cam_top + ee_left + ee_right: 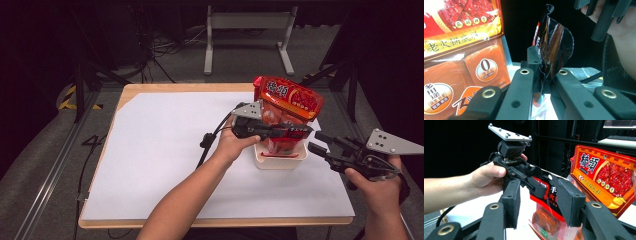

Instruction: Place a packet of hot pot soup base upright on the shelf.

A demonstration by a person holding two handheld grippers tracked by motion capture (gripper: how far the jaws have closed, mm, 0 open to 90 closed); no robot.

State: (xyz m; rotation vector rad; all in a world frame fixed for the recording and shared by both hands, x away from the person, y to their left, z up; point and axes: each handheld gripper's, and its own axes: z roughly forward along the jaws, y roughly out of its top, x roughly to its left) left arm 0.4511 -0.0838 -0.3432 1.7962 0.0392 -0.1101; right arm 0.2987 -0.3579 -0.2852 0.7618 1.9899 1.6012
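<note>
**A:** Nearest first: where is the right claw [316, 141]?

**B:** At the near right of the surface [160, 150], held level in the person's right hand [380, 187]. Its jaws point left toward the white tub [280, 156]. They stand partly apart with nothing between the pads, just short of the tub's right side.

**A:** And the left claw [300, 131]?

**B:** The left forearm comes in from the bottom and angles up to the right. The left hand [235, 142] holds that claw level over the tub. Its jaws are pinched tight on the top edge of a small red sachet [552, 47]. In the left gripper view the dark, glossy flap of the sachet sticks up between the pads. In the right gripper view the sachet [544, 195] hangs below the jaws, with a clear lower part showing orange contents.

**A:** What sits in the tub?

**B:** The sachet's lower end reaches down into it. I cannot tell whether it touches the bottom.

**A:** Anything beyond that?

**B:** A large red and orange hotpot-base pack [287, 97] stands tilted just behind the tub, printed face up. Whether its base is in the tub is hidden by the claw. A white sheet covers most of the surface, and a grey metal stand [247, 22] is on the floor beyond the far edge.
</note>
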